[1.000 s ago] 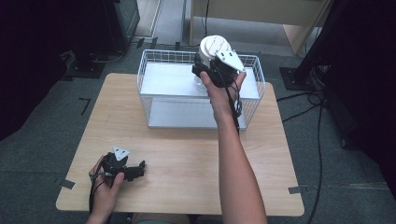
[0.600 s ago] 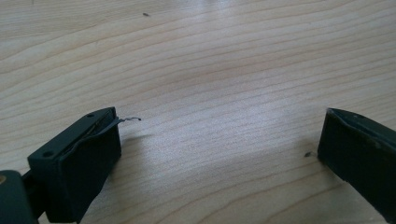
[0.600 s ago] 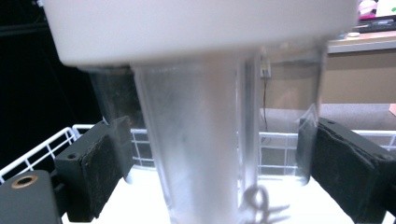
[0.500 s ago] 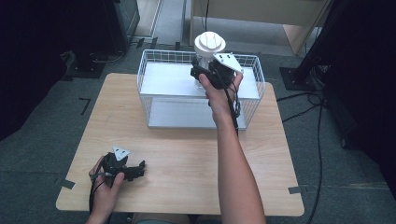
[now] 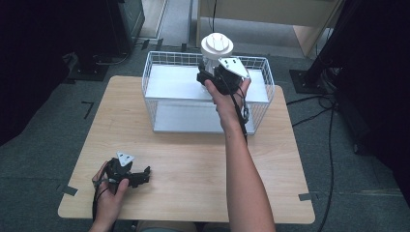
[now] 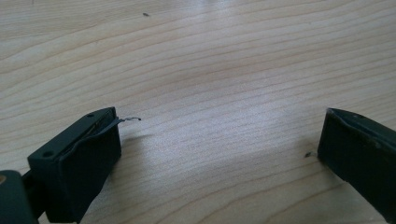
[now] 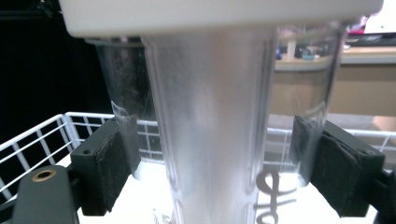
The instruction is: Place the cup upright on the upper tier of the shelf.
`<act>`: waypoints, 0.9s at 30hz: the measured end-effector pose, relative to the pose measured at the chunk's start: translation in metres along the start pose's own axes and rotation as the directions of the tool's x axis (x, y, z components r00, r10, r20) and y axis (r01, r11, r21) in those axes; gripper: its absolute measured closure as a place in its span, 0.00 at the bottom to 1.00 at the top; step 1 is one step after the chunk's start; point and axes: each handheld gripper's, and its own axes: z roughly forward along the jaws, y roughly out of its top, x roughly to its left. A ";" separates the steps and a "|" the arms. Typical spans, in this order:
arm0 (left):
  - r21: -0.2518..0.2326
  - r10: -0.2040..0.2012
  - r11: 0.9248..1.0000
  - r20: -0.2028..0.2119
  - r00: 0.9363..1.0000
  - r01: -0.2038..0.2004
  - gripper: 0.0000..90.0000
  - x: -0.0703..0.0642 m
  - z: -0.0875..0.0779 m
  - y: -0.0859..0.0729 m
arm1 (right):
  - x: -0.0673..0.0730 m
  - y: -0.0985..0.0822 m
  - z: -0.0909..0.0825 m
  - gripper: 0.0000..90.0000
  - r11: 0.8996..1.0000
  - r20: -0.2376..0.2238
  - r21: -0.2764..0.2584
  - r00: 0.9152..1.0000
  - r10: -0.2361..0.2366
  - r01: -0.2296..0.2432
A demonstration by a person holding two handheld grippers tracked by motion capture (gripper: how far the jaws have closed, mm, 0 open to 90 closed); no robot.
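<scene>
The right gripper [image 5: 209, 73] is clamped on one clear plastic jar [image 7: 210, 126] with a white lid [image 5: 217, 44], held upright above the back of the single wire basket [image 5: 153, 104]. It looks light, rigid and slick, so gripping the straight wall under the lid seems safest. The left gripper [image 5: 143, 175] rests spread and empty on the worktop [image 5: 193, 164].
</scene>
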 end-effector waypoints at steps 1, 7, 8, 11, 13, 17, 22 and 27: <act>0.000 0.000 1.000 0.000 1.000 0.000 0.00 0.000 0.000 0.000 | -0.001 -0.002 -0.001 0.14 1.000 -0.006 0.010 1.000 0.005 -0.005; 0.001 0.001 1.000 0.000 1.000 -0.001 0.00 0.000 0.000 0.000 | -0.009 -0.017 -0.004 0.07 0.999 -0.016 0.048 1.000 0.007 -0.006; 0.001 0.001 1.000 0.000 1.000 -0.001 0.00 0.000 0.000 0.000 | -0.010 -0.019 -0.005 0.07 0.999 -0.016 0.050 1.000 0.013 -0.012; 0.001 0.000 1.000 0.000 1.000 0.000 0.00 0.000 0.000 0.000 | -0.013 -0.028 -0.010 0.07 0.998 -0.023 0.062 1.000 -0.001 0.002; 0.001 0.001 1.000 0.000 1.000 -0.001 0.00 0.000 0.000 0.000 | -0.014 -0.032 -0.014 0.07 0.998 -0.025 0.065 1.000 -0.012 0.014; 0.001 0.002 1.000 -0.001 1.000 -0.002 0.00 0.000 0.000 0.000 | -0.017 -0.042 -0.025 0.07 0.998 -0.037 0.065 0.999 -0.021 0.024; 0.001 0.005 1.000 0.002 1.000 -0.005 0.00 -0.001 0.000 0.000 | -0.023 -0.053 -0.042 0.07 0.998 -0.048 0.059 0.998 -0.027 0.030; 0.002 0.008 1.000 0.003 1.000 -0.008 0.00 -0.001 0.000 0.000 | -0.031 -0.064 -0.058 0.07 0.998 -0.060 0.059 0.998 -0.026 0.029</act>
